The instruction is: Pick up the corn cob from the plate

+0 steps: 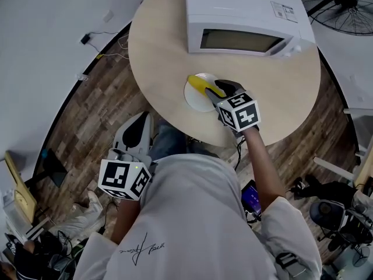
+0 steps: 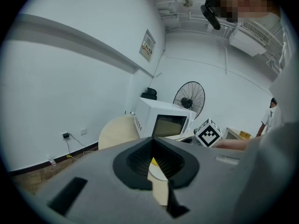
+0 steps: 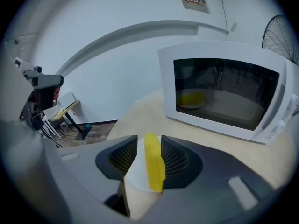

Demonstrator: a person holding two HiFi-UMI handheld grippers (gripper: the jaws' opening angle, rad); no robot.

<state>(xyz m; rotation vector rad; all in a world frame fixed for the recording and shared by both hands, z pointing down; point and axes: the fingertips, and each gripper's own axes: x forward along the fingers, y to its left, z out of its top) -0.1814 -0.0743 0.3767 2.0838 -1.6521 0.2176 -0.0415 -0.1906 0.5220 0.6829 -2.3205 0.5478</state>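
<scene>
A yellow corn cob point(image 1: 203, 84) lies on a small white plate point(image 1: 195, 100) near the front of the round wooden table point(image 1: 163, 45). My right gripper point(image 1: 220, 92) is down at the plate, open. In the right gripper view the corn cob point(image 3: 154, 167) lies lengthwise between the two pads, close against the right one, with the plate point(image 3: 134, 172) showing in the gap on the left. My left gripper point(image 1: 139, 121) hangs off the table's near edge over the floor, holding nothing; in its own view the left gripper point(image 2: 154, 167) shows a narrow gap, with the plate point(image 2: 158, 175) beyond.
A white microwave point(image 1: 245, 10) with its door shut stands at the back of the table, close behind the plate; a yellowish dish point(image 3: 191, 99) shows through its window. A floor fan point(image 1: 344, 4) stands at the far right. Cables and a wall socket point(image 1: 85, 38) lie at the left.
</scene>
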